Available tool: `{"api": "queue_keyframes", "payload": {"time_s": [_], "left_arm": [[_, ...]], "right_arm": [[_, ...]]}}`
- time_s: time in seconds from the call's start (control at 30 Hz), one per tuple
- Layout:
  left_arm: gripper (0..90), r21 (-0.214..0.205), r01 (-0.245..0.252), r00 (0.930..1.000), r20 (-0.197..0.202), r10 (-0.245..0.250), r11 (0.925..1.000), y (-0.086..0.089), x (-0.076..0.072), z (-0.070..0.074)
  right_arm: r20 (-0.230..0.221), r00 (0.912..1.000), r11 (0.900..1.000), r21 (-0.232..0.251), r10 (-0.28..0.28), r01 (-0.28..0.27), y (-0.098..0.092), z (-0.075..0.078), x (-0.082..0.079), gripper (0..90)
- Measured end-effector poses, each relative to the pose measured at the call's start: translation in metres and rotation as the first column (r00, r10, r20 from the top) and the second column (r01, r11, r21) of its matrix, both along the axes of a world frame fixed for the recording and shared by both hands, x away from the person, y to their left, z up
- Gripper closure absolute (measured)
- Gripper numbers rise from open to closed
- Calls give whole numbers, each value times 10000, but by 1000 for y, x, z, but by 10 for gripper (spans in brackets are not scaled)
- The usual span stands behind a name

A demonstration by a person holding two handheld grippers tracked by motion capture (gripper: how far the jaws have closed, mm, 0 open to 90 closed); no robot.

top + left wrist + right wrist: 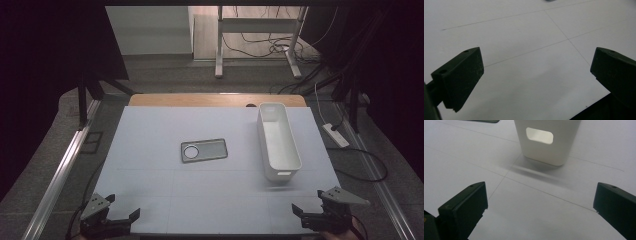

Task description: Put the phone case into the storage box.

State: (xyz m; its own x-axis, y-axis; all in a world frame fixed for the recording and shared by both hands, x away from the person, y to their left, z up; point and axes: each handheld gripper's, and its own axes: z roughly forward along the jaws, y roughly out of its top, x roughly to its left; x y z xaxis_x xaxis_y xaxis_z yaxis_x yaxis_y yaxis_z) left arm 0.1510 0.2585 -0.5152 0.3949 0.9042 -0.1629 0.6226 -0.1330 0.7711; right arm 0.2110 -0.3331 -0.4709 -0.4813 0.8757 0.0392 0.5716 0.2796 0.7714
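Observation:
A grey flat rectangular case [204,150] with a round cut-out lies in the middle of the white table [150,190]. A long white bin [278,140] stands at the right, its length running away from me; its near end wall with a handle slot [539,135] faces my right gripper. My left gripper [122,206] rests at the front left edge, open with nothing between its jaws [536,75]. My right gripper [310,200] sits at the front right edge, open and empty [540,202], a short way in front of the bin.
Metal rails [60,170] run along both sides of the table. A white power strip [335,135] and cables lie on the floor to the right. A desk frame [257,40] stands beyond the table's far edge.

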Motion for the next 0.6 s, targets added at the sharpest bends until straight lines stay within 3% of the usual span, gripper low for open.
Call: {"api": "queue_keyframes", "payload": {"time_s": [0.23,0.6], "left_arm": [[0,-357,460,9989,-8,-461,9983,1,5,2],[0,-184,1003,9948,204,-1000,9948,-4,16,10]], "right_arm": [[39,10000,10000,-9,-7,7,0,0,0,0],[46,10000,10000,-16,14,-14,0,0,1,0]]}}
